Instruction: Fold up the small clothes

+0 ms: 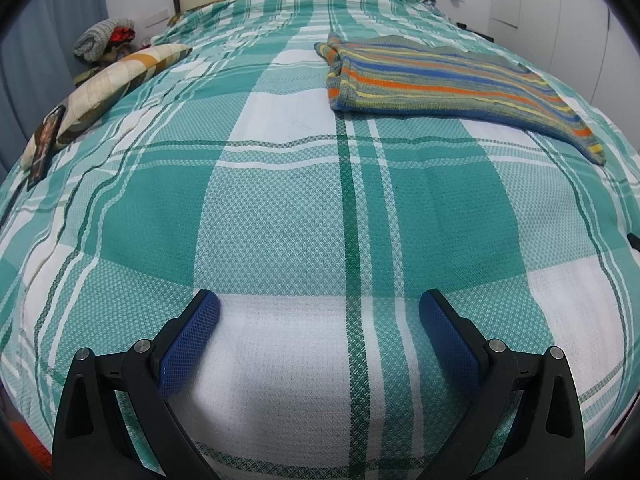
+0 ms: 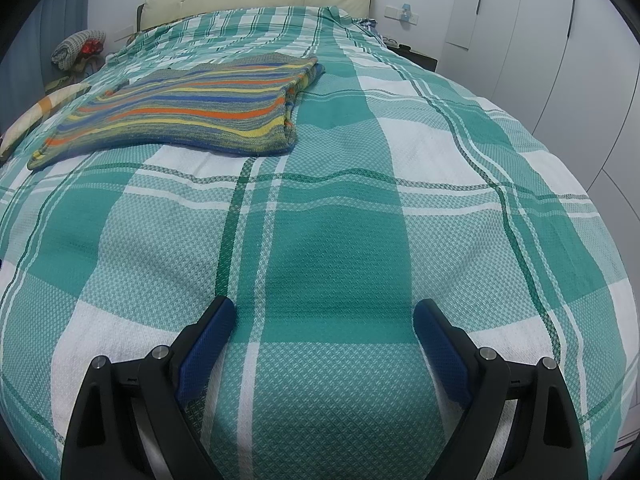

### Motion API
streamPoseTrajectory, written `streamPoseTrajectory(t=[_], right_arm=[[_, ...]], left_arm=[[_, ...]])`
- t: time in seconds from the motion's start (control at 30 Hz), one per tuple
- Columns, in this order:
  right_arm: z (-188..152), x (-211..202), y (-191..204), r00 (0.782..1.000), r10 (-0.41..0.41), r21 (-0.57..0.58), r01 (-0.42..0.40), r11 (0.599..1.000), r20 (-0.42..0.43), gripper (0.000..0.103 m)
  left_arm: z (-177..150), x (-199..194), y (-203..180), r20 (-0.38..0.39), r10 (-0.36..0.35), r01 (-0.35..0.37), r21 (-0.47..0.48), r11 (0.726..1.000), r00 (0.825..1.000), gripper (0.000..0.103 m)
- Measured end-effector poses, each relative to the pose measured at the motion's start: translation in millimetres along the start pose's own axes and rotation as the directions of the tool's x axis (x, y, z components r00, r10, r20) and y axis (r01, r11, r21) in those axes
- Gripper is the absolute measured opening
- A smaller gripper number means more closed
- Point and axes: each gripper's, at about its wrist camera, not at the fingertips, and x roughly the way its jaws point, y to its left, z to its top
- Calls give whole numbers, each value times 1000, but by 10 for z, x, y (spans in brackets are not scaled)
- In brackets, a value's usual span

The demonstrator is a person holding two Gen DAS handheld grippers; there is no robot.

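Soft, limp multicoloured striped knit garment point(image 1: 440, 76) lay far on the green-checked bed point(image 1: 280, 208); both jaws released, empty; grip its corners.

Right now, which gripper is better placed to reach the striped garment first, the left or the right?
Neither clearly. Both the left gripper and the right gripper are open over bare bedspread. The striped garment lies ahead between them, its thick folded end nearer the right gripper's line, so right, slightly.
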Motion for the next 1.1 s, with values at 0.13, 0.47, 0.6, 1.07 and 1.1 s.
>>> streamPoseTrajectory(t=[0.13,0.47,0.6,1.07,1.1], right_arm=[[47,8,-37,999,19,22,-18,1000,-30,91],[1074,227,-931,894,442,306,-401,863,-75,91],[1589,610,-1093,808,586,392,-522,758,-58,80],[2718,2196,-633,718,687,434,-587,683,-109,63],[2753,2236,-622,714,695,451,-595,665,-83,32]], left_arm=[[105,-144,-44,-38,35,-34,28,999,999,96],[791,-625,-1851,41,-379,303,525,796,925,87],[1067,-163,-2775,-46,-443,372,624,687,896,79],[1422,624,-2923,-93,-447,436,463,772,890,9],[1470,616,-2802,-102,-482,478,416,774,870,8]])
